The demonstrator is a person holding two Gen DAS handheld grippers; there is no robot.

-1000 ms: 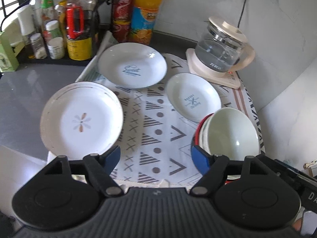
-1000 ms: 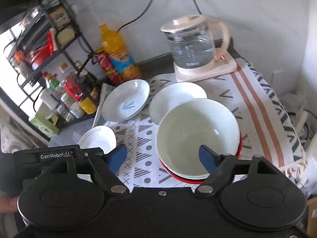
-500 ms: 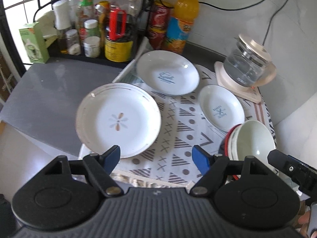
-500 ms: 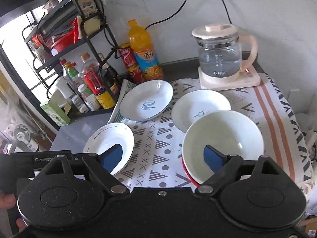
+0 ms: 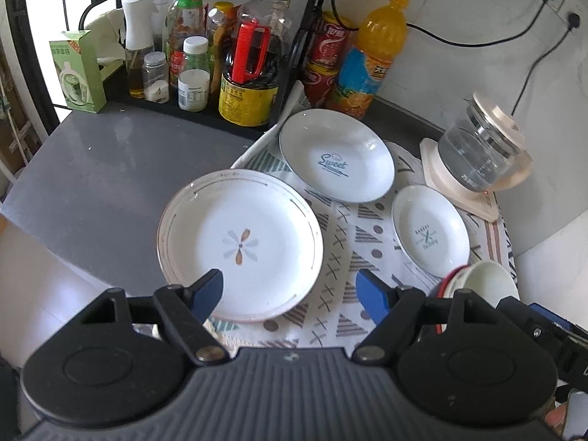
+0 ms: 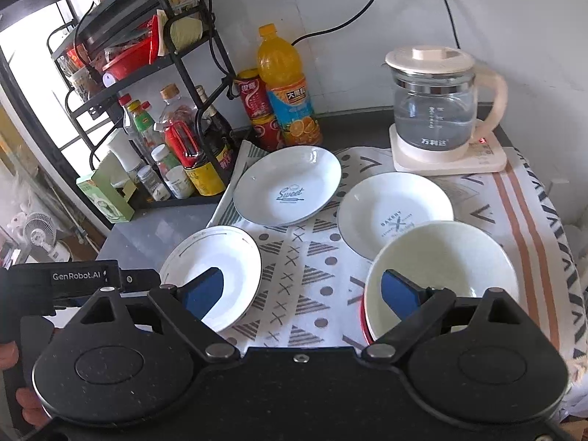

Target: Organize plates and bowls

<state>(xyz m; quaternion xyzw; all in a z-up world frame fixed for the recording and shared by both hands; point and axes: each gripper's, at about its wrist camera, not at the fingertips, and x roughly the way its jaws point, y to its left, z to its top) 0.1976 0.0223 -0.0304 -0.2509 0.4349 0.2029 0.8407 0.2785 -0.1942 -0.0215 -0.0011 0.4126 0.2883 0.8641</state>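
Both grippers hang above the counter (image 5: 110,169) with nothing in them. The left gripper (image 5: 290,290) has its fingers spread wide over the near edge of the flower plate (image 5: 240,244), and the right gripper (image 6: 303,288) has just been opening, its fingers now wide with nothing between them, one over the flower plate's rim and the other over the pale bowl (image 6: 441,275).

The dishes all sit on the patterned cloth (image 6: 294,257): the flower plate at the near left, the "Sweet" plate (image 5: 336,156) behind it, the small bakery plate (image 5: 430,235) to the right, and the pale bowl nested in a red-rimmed bowl (image 6: 364,325) at the near right.

The likeliest trouble is the flower plate itself. It overhangs the cloth's left edge toward the bare counter, so a pinch on one rim could tip it or let it slide off smooth fingers. It lies flat, leaving little to get under. Dragging it could also bunch the cloth and shift the other dishes.

The bakery plate looks to be tucked just under the pale bowl's rim, though the angle makes it hard to be sure; lifting either could knock the other. The glass kettle (image 6: 437,110) and the bottles (image 5: 253,70) stand close behind, so a wide swing with a plate could strike them.
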